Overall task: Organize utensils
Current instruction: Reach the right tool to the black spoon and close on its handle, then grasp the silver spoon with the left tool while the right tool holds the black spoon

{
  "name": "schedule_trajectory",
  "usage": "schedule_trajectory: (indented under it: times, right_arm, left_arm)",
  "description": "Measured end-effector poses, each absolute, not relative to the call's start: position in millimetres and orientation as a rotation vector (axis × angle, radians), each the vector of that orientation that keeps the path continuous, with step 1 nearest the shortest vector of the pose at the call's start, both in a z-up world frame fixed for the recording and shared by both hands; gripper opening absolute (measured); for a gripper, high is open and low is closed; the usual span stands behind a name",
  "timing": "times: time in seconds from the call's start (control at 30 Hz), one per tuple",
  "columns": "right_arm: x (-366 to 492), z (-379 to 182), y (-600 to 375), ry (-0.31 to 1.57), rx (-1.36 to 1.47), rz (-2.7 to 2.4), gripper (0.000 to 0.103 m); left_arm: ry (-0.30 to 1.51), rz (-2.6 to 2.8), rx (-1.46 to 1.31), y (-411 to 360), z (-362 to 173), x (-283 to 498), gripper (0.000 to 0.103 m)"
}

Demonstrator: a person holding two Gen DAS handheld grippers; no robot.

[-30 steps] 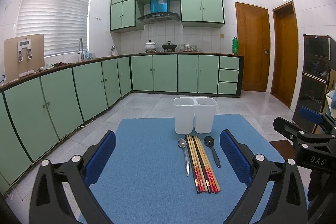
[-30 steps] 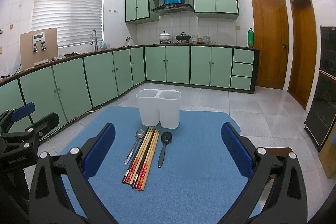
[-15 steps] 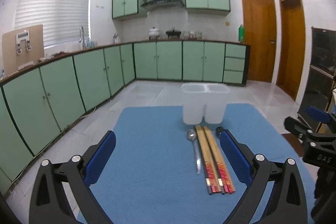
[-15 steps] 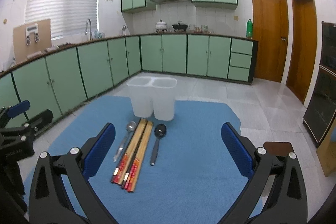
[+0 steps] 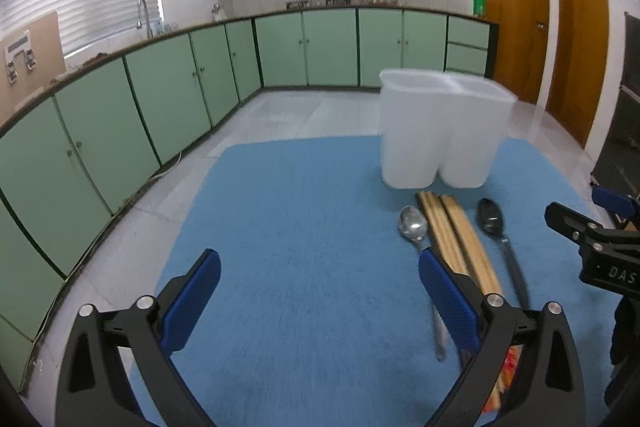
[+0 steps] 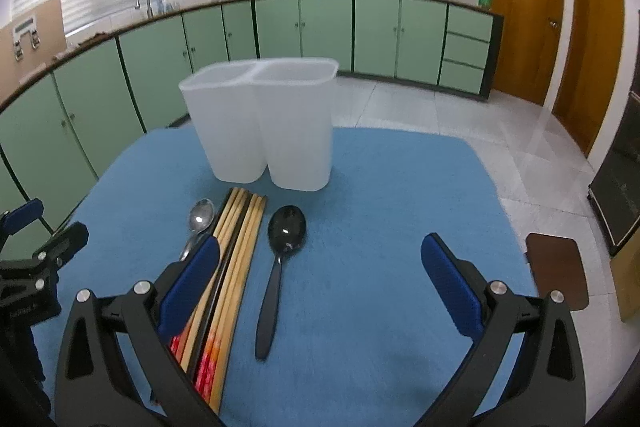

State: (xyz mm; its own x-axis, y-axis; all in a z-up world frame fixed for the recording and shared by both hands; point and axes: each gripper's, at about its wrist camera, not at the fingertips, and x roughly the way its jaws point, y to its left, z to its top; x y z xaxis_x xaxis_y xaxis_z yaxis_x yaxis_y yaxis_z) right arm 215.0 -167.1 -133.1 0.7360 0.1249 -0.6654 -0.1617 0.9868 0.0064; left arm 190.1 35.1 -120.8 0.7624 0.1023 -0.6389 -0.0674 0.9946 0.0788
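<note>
On a blue mat (image 5: 300, 227) (image 6: 380, 207) stands a white two-compartment holder (image 5: 436, 131) (image 6: 264, 123). In front of it lie a metal spoon (image 5: 414, 225) (image 6: 200, 219), a bundle of wooden chopsticks (image 5: 460, 243) (image 6: 236, 247) and a black spoon (image 5: 494, 223) (image 6: 280, 251). My left gripper (image 5: 320, 303) is open low over the mat, left of the utensils; its right finger overlaps the metal spoon's handle and the chopsticks. My right gripper (image 6: 320, 291) is open, with the black spoon's handle between its fingers and its left finger over the chopsticks. Neither holds anything.
Green kitchen cabinets (image 5: 160, 99) run along the left and back walls beyond a tiled floor. Wooden doors (image 5: 516, 7) stand at the right. A dark cabinet (image 6: 616, 203) and a brown stool seat (image 6: 556, 267) sit right of the table.
Both grippers have moved forward and down toward the utensils, so holder and utensils loom larger. The left view has shifted leftward. Both stay open.
</note>
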Motion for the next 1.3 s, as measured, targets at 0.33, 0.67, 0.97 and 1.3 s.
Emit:
schedule_trajectory:
  times: [0.33,0.67,0.97,1.3]
  right_arm:
    - [261.4,-173.3,-145.4,0.856,-0.057,0.142,0.081]
    - [281.6,-180.6,-136.9,0.908,-0.048,0.160,0.050]
    - [279.8,-174.5,-153.8,0.913,-0.043,0.196,0.034]
    - [277.8,-168.9,-162.2,0.915,-0.021,0.199,0.034]
  left_arm:
    - [0.775,0.105,0.026,46.4,-147.4,229.3,0.097]
    - [0.801,0.082,0.020,46.2,-153.5,241.8,0.097]
    - [0.831,-0.034,0.045,13.6,-159.9,255.1,0.097]
    - [0.937,-0.024,0.096,-0.6,-182.1,275.6,0.098]
